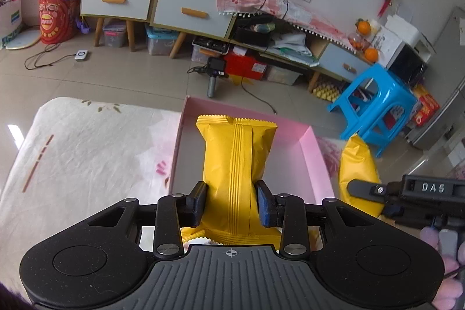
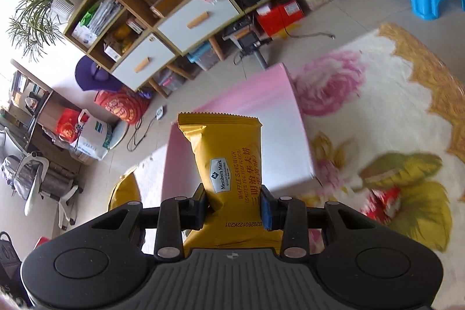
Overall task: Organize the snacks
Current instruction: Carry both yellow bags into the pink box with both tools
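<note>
My left gripper (image 1: pixel 231 204) is shut on a yellow snack packet (image 1: pixel 232 161), seam side up, held above the near edge of a pink box (image 1: pixel 312 156) on the flowered cloth. My right gripper (image 2: pixel 234 205) is shut on a second yellow packet (image 2: pixel 229 161), printed "Waffle Sandwich", lifted in front of the same pink box (image 2: pixel 279 118). In the left wrist view that second packet (image 1: pixel 359 164) shows at the right, beside the right gripper's black body (image 1: pixel 421 193). In the right wrist view the other packet (image 2: pixel 125 193) shows at lower left.
A flowered cloth (image 1: pixel 87 153) covers the surface under the box. A red-wrapped snack (image 2: pixel 383 202) lies on the cloth at the right, blurred. Beyond stand a blue plastic stool (image 1: pixel 375 106), low cabinets (image 1: pixel 189 10) and floor clutter with cables.
</note>
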The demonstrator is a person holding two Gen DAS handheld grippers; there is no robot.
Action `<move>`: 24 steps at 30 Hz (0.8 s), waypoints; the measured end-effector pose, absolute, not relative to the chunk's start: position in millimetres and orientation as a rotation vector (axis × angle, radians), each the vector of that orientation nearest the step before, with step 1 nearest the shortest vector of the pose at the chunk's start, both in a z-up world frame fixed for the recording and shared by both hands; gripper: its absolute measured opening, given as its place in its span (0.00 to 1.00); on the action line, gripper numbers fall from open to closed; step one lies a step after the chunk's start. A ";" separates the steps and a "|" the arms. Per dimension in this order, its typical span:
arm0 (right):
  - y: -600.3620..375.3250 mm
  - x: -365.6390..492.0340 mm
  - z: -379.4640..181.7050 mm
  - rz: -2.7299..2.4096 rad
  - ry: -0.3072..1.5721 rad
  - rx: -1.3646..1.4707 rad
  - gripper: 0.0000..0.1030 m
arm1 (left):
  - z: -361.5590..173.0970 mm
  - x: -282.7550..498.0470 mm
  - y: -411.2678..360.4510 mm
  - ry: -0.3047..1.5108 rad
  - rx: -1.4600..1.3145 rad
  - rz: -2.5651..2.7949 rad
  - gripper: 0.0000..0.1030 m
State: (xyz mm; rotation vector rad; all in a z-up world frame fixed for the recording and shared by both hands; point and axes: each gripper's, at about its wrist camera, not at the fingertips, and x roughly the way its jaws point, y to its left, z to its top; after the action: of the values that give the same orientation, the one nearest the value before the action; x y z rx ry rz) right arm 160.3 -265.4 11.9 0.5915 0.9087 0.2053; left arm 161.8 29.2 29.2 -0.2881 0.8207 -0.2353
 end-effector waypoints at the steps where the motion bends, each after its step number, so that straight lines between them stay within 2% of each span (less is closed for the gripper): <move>1: -263.2 166.1 10.7 0.207 0.903 0.596 0.26 | 26.7 166.8 28.5 0.813 -0.300 -0.237 0.32; 12: -247.8 208.1 -19.0 0.241 0.826 0.442 0.26 | -28.2 216.1 18.2 0.814 -0.239 -0.228 0.32; 24: -250.9 215.9 -45.6 0.188 0.897 0.377 0.26 | -55.5 218.4 11.9 0.931 -0.155 -0.218 0.32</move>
State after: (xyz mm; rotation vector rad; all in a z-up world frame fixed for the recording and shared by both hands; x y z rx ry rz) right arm 215.9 -250.9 -45.6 0.3774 0.8965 0.1877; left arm 218.4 11.9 -55.5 -0.1554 0.9315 -0.2178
